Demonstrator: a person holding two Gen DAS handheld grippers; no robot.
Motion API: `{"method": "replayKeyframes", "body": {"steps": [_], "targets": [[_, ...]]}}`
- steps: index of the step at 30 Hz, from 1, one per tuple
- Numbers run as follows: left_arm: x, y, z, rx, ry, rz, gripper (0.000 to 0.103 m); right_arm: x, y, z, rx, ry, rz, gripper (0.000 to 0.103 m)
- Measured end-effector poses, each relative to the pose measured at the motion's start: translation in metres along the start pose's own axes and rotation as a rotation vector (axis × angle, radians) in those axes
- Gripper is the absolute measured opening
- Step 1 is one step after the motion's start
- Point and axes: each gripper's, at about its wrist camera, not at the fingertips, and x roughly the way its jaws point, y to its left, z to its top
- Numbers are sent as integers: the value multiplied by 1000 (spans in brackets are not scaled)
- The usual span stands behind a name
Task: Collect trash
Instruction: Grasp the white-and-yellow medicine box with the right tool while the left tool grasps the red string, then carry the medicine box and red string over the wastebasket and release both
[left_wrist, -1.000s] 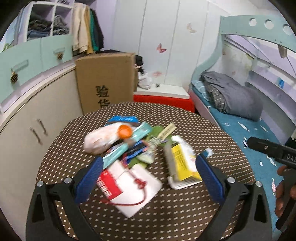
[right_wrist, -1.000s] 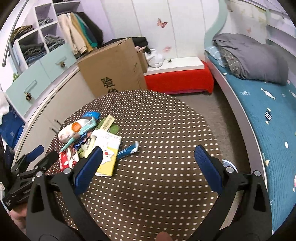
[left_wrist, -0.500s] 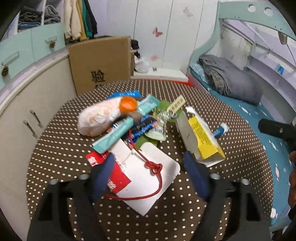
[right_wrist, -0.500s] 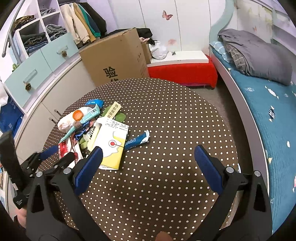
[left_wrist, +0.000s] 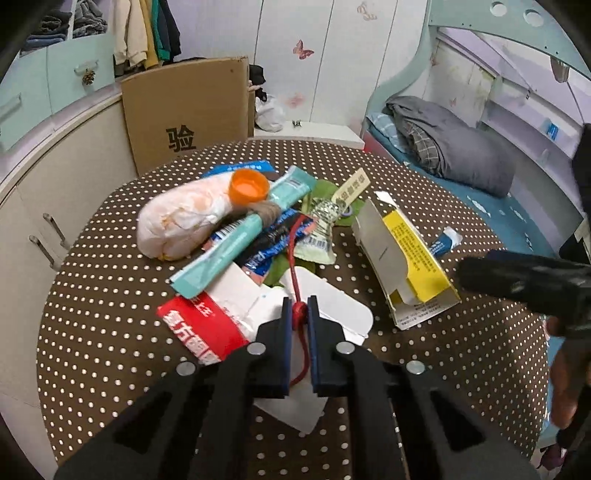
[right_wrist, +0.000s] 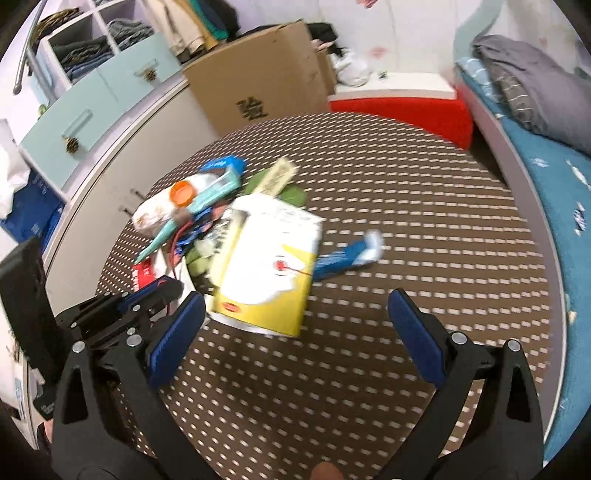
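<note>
A heap of trash lies on the dotted round table (left_wrist: 110, 295): a crumpled white bag (left_wrist: 181, 221), an orange cap (left_wrist: 248, 186), a teal wrapper (left_wrist: 236, 243), a yellow carton (left_wrist: 406, 258) and a flat white-and-red paper pack (left_wrist: 332, 314) with a red cord (left_wrist: 298, 314). My left gripper (left_wrist: 295, 306) has its jaws closing tight on the cord's knot, pads pressing it. In the right wrist view my right gripper (right_wrist: 295, 299) hangs open over the table, with the yellow carton (right_wrist: 269, 266) just ahead of its left finger. The left gripper (right_wrist: 162, 291) shows beside it.
A blue wrapper (right_wrist: 347, 254) lies apart, right of the carton. A big cardboard box (left_wrist: 188, 114) stands behind the table, cabinets (left_wrist: 55, 177) to the left, a bed with a grey blanket (left_wrist: 450, 147) to the right. A red-sided step (right_wrist: 402, 110) sits beyond the far edge.
My left gripper sank toward the white pack and went from wide open to shut on the red cord's knot. My right gripper came lower and nearer the yellow carton.
</note>
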Motion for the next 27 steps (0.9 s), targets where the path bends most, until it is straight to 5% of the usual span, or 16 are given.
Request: {"method": "replayKeyframes", "body": {"steps": [5, 8, 18, 27], "targets": [[-15, 5, -1, -12, -30, 3, 7, 29, 9, 7, 20, 43, 37, 93], [-25, 6, -1, -19, -44, 4, 7, 44, 10, 6, 21, 78, 46, 59], [-48, -3, 13, -33, -90, -12, 7, 9, 6, -1, -16, 19, 103, 56], [-66, -35, 44, 8, -153, -36, 7, -66, -14, 14, -42, -143, 159, 56]]}}
